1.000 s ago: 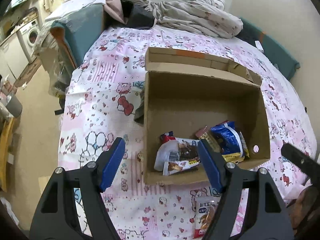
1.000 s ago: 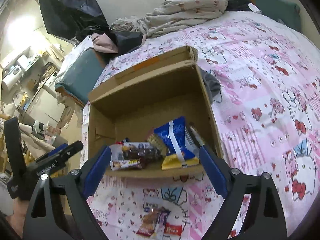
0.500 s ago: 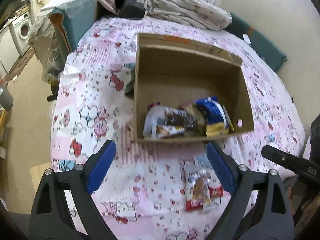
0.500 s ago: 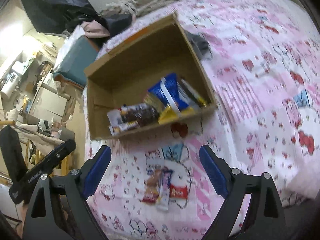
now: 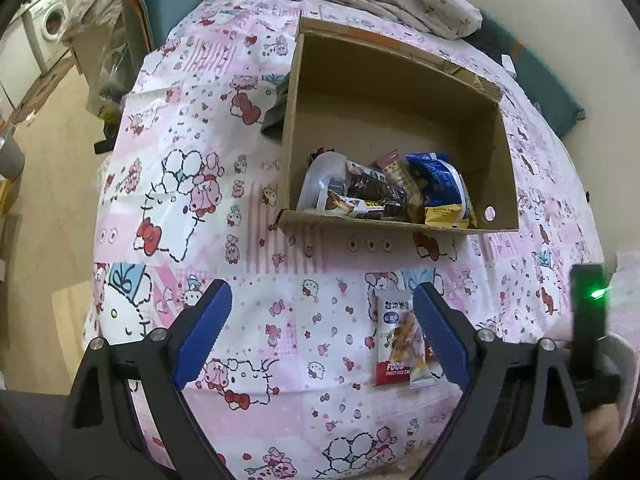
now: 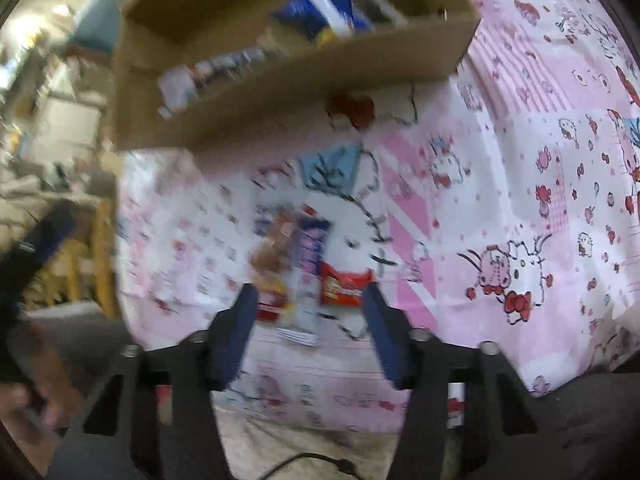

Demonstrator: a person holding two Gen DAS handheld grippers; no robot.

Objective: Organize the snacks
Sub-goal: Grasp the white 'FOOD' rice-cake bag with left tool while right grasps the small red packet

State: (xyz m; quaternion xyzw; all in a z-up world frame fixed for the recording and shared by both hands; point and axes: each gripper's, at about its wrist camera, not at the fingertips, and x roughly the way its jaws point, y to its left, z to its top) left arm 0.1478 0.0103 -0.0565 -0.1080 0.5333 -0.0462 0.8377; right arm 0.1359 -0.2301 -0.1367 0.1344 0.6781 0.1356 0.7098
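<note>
Left wrist view: left gripper (image 5: pixel 322 316), fingers spread wide and holding nothing, at the bottom of the frame above a pink patterned bedsheet (image 5: pixel 192 184). Cardboard box (image 5: pixel 400 80), upper centre, holds several snack packets (image 5: pixel 384 192) along its near wall. Loose snack packs (image 5: pixel 400 344) lie on the sheet at lower right. Right wrist view, blurred: right gripper (image 6: pixel 306 300), fingers apart, flanks the red packet (image 6: pixel 344 284) and its neighbours at frame centre without visibly clamping them.

**Black grippers with blue fingers**

The left gripper (image 5: pixel 322 320) has black arms, flat blue fingers (image 5: pixel 204 330) and round silver screws. The right gripper (image 6: pixel 306 320) looks the same, blurry, with a thin black cable below.
</note>
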